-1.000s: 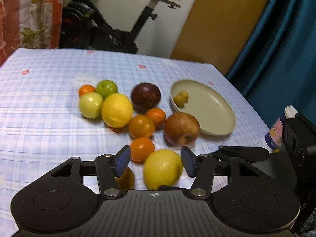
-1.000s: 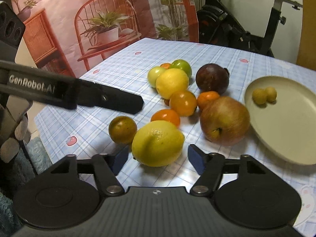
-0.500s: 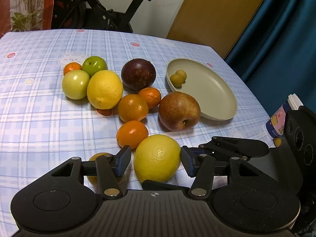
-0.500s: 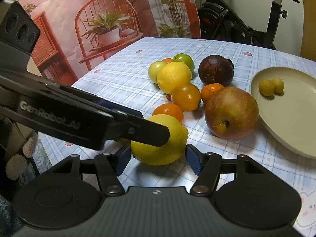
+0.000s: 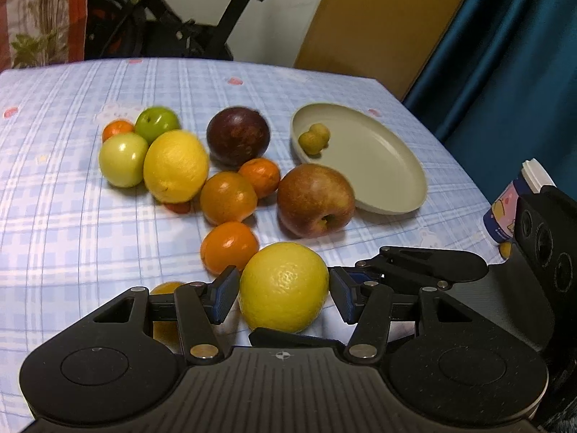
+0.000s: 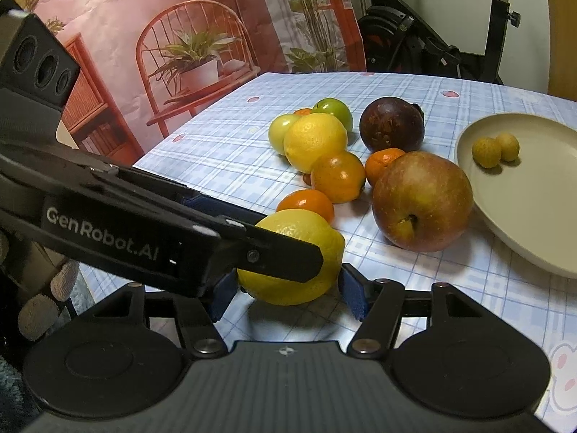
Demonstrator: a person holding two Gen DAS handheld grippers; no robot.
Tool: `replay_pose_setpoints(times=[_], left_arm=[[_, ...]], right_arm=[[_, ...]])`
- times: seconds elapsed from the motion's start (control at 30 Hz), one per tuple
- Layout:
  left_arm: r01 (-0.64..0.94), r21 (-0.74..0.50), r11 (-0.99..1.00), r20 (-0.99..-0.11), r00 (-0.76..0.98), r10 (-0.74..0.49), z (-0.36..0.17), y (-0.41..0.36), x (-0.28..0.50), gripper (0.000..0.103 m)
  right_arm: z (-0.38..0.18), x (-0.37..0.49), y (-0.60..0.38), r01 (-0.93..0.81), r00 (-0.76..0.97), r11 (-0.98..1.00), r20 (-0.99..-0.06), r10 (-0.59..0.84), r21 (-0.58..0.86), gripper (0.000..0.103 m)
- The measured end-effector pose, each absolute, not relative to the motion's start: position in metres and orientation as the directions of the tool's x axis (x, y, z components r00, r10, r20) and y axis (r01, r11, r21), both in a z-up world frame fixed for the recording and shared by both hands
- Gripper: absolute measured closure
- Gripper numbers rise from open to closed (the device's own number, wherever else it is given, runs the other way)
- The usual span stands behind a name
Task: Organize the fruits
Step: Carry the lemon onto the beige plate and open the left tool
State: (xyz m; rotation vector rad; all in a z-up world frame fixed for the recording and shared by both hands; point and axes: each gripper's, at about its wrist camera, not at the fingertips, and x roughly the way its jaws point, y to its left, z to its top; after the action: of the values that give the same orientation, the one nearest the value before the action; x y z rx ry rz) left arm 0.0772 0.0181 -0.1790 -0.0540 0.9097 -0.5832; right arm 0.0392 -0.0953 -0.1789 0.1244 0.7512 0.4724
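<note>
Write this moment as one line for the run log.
target: near lemon | left gripper: jaws astride it, small gaps | right gripper: jaws astride it too | plate: two small yellow fruits

**Lemon between the left jaws**

Left gripper (image 5: 284,290) low over a checked cloth (image 5: 72,223), blue pads either side of a lemon (image 5: 285,285), narrow gaps showing. Right gripper (image 5: 414,270) reaching in from the right, just behind. Beyond: orange (image 5: 229,247), apple (image 5: 315,200), second lemon (image 5: 176,166), dark fruit (image 5: 238,135), two green fruits. Plate (image 5: 382,166) further right, holding two small yellow fruits (image 5: 314,139).
</note>
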Motion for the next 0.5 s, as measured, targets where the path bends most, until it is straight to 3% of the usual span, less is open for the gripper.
replay_pose_setpoints(times=[0.5], left_arm=[[0.565,-0.169,0.808,-0.659,0.545,-0.518,-0.132,-0.025,0.079,0.045]], right_arm=[[-0.137,0.025,-0.129,-0.310,0.757,0.906,-0.501,0.419,0.289,0.039]])
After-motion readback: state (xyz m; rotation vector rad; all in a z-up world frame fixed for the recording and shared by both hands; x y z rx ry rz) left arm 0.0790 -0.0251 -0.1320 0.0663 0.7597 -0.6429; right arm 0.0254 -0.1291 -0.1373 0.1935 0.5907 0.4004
